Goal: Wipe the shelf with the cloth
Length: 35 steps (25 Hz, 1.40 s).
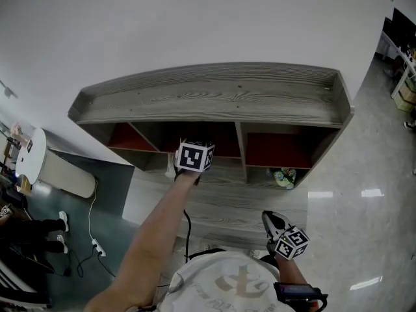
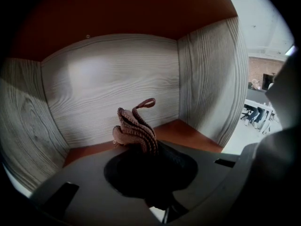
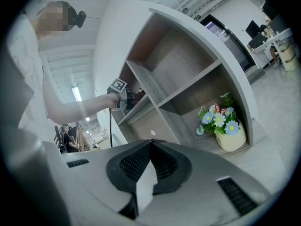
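Here, we hold the left gripper [image 2: 144, 150] inside the middle compartment of the upper row of the grey wood-grain shelf [image 1: 214, 96]. Its jaws are clamped on the brown cloth [image 2: 136, 128], which stands up from them in bunched folds with a small loop at its top. The compartment's pale grained back wall lies behind the cloth and its reddish floor below; we cannot tell whether the cloth touches either. We keep the right gripper [image 3: 150, 146] low near our body, well apart from the shelf, its jaws together with nothing between them. A pot of flowers [image 3: 229, 136] stands in the lower right compartment.
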Available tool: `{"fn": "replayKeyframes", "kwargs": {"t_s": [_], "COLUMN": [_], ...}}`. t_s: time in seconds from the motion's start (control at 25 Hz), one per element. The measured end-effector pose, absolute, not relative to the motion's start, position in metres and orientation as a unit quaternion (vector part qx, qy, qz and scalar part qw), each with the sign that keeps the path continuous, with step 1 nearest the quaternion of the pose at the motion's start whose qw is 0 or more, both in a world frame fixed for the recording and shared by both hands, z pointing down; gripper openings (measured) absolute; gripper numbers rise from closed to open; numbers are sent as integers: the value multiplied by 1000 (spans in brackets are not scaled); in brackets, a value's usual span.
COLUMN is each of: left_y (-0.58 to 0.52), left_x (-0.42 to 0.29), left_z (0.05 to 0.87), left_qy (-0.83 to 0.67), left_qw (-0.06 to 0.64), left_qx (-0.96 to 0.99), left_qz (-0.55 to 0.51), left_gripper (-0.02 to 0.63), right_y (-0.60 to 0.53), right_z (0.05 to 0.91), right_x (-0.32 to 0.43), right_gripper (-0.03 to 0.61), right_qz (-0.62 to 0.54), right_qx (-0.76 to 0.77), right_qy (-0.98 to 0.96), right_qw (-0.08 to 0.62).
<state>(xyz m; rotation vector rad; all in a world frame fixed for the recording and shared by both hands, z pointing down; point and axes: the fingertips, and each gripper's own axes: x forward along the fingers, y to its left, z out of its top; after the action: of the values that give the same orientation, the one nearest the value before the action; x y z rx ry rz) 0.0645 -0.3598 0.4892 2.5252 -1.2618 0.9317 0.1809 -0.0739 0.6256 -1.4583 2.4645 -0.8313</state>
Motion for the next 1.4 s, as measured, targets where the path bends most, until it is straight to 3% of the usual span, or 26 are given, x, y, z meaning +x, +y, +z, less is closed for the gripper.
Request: {"fn": "replayKeyframes", "kwargs": {"t_s": [0.76, 1.4], "left_y": [-325, -283], "left_x": [134, 142], "left_z": [490, 489], "left_qy": [-344, -352], "left_qw": [107, 88], "left_qx": [875, 882], "left_qz": [323, 300], "left_gripper": [61, 61], "right_y": [-58, -55], "right_z": [620, 622], "right_x": [220, 242], "right_gripper": [5, 5], "right_qz": [-267, -263], "right_qx": [-488, -475], "right_qy": [828, 836], "right_qw": [74, 74]}}
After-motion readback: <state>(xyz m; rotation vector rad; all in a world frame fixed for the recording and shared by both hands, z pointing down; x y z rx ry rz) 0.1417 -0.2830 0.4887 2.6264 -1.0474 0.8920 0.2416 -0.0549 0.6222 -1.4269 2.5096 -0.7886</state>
